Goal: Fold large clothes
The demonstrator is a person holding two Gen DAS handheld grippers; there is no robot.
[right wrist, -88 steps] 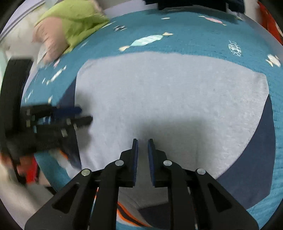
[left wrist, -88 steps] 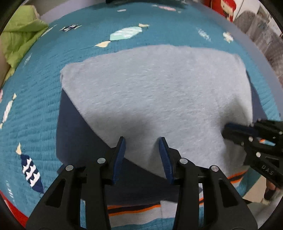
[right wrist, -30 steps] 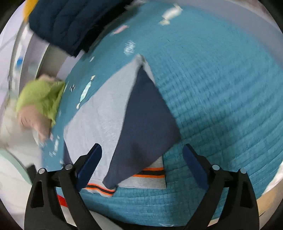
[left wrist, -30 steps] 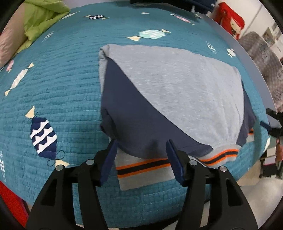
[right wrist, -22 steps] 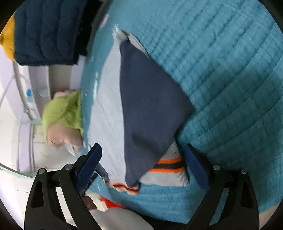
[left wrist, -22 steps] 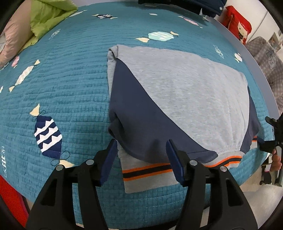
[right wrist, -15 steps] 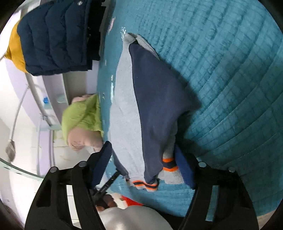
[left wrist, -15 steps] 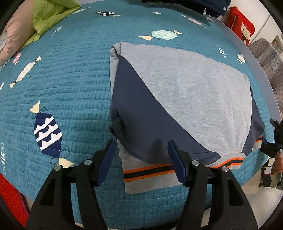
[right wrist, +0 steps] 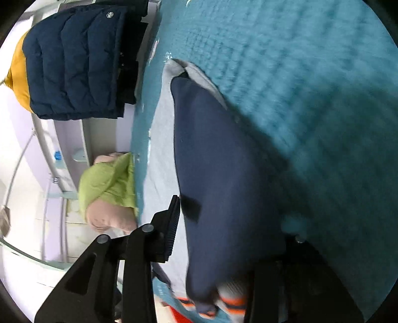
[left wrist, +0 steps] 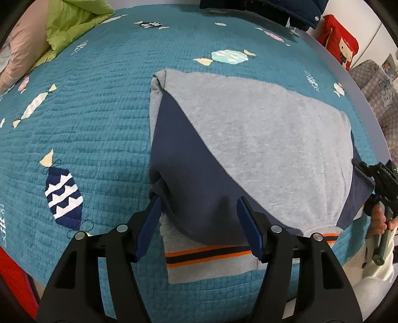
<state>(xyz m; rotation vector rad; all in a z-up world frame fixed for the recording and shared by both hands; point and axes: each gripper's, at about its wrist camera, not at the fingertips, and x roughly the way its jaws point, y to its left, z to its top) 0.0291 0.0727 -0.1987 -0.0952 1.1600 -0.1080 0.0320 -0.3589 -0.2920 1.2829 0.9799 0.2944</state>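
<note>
A grey sweatshirt (left wrist: 261, 139) with navy sleeves lies folded on the teal quilted bedspread (left wrist: 94, 139) of a bed, near its front edge. Its long axis runs from the far-left corner, close to a candy print, down to the near-right edge of the bed. Both navy sleeves are folded in across the body: the left sleeve (left wrist: 189, 179) slants down toward the front, and its grey cuff (left wrist: 209, 258) with orange and dark stripes points at the bed's near edge.

The left gripper (left wrist: 199, 228) hangs over this sleeve end with its blue-padded jaws spread; the navy cloth and the cuff lie between them, and neither pad presses on the fabric.

The right gripper (right wrist: 223, 233) is at the other side of the sweatshirt, seen in the left wrist view at the garment's right edge with a hand (left wrist: 378, 221) round its grip. Its jaws have just been closing, and the right sleeve (right wrist: 223, 174) bulges between them. One finger (right wrist: 171, 228) sits just beside the cloth; the other is hidden behind the fold, so whether the pads already pinch cannot be told.

A green blanket (left wrist: 72, 22) lies at the bed's far-left corner, and a navy puffer jacket (right wrist: 72, 62) hangs beyond the bed.
</note>
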